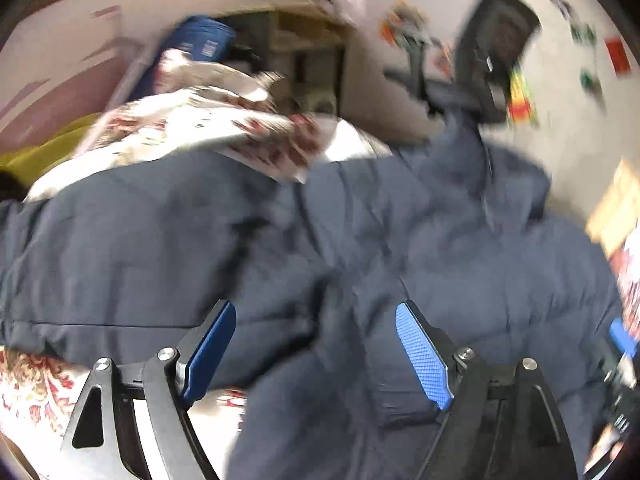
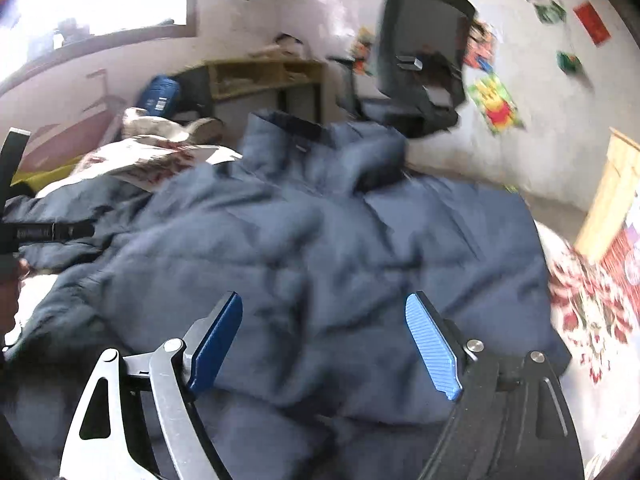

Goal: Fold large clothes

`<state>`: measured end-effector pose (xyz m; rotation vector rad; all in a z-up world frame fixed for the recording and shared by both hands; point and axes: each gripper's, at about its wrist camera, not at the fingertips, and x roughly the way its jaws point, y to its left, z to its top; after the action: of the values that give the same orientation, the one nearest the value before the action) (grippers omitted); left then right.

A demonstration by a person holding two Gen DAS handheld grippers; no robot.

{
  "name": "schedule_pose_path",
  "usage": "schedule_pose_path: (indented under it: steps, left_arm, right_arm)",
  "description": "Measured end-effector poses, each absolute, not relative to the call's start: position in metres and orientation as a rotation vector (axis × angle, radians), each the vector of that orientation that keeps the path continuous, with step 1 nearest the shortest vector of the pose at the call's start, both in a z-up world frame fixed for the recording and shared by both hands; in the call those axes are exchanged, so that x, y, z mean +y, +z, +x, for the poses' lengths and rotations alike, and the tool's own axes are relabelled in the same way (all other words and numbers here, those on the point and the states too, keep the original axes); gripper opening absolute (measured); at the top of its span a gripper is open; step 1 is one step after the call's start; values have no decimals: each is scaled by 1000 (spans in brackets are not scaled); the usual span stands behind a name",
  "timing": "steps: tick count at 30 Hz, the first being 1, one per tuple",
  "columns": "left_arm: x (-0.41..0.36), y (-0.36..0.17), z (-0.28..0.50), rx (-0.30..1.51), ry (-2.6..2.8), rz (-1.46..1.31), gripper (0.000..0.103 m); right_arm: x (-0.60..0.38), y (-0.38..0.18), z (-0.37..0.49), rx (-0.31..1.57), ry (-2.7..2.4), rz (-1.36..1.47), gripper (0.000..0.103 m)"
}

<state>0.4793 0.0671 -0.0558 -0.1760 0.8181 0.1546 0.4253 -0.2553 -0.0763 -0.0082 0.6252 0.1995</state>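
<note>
A large dark navy padded jacket [image 1: 360, 240] lies spread and rumpled across a bed with a red floral sheet [image 1: 28, 392]. In the right wrist view the jacket [image 2: 320, 240] fills the middle, its collar toward the far wall. My left gripper [image 1: 316, 344] is open, its blue pads just above the jacket's near edge, holding nothing. My right gripper [image 2: 324, 340] is open too, hovering over the jacket's lower part. The right gripper shows at the right edge of the left wrist view [image 1: 620, 356]; the left one shows at the left edge of the right wrist view [image 2: 24, 232].
A floral quilt [image 1: 192, 128] is bunched at the far left of the bed. A black office chair [image 2: 424, 60] stands beyond the jacket by a wall with stickers. A wooden desk shelf [image 2: 264, 76] stands at the back, a wooden piece of furniture [image 2: 612, 200] at right.
</note>
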Motion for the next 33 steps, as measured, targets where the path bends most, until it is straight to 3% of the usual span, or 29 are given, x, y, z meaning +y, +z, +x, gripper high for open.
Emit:
schedule_pose_path:
  steps: [13, 20, 27, 30, 32, 33]
  left_arm:
    - [246, -15, 388, 671, 568, -404, 92]
    - [336, -55, 354, 709, 730, -642, 92]
    - [363, -92, 356, 730, 749, -813, 91]
    - [357, -87, 363, 731, 741, -762, 69]
    - [352, -81, 369, 729, 726, -735, 42]
    - [350, -76, 370, 723, 715, -724, 33]
  right_arm:
    - [-152, -60, 439, 627, 385, -30, 87]
    - [-129, -85, 463, 714, 300, -99, 87]
    - [-119, -116, 466, 755, 276, -173, 93]
    - [-118, -120, 464, 747, 275, -185, 95]
    - [-119, -119, 463, 744, 278, -177, 95]
    - [-120, -119, 463, 743, 282, -174, 95]
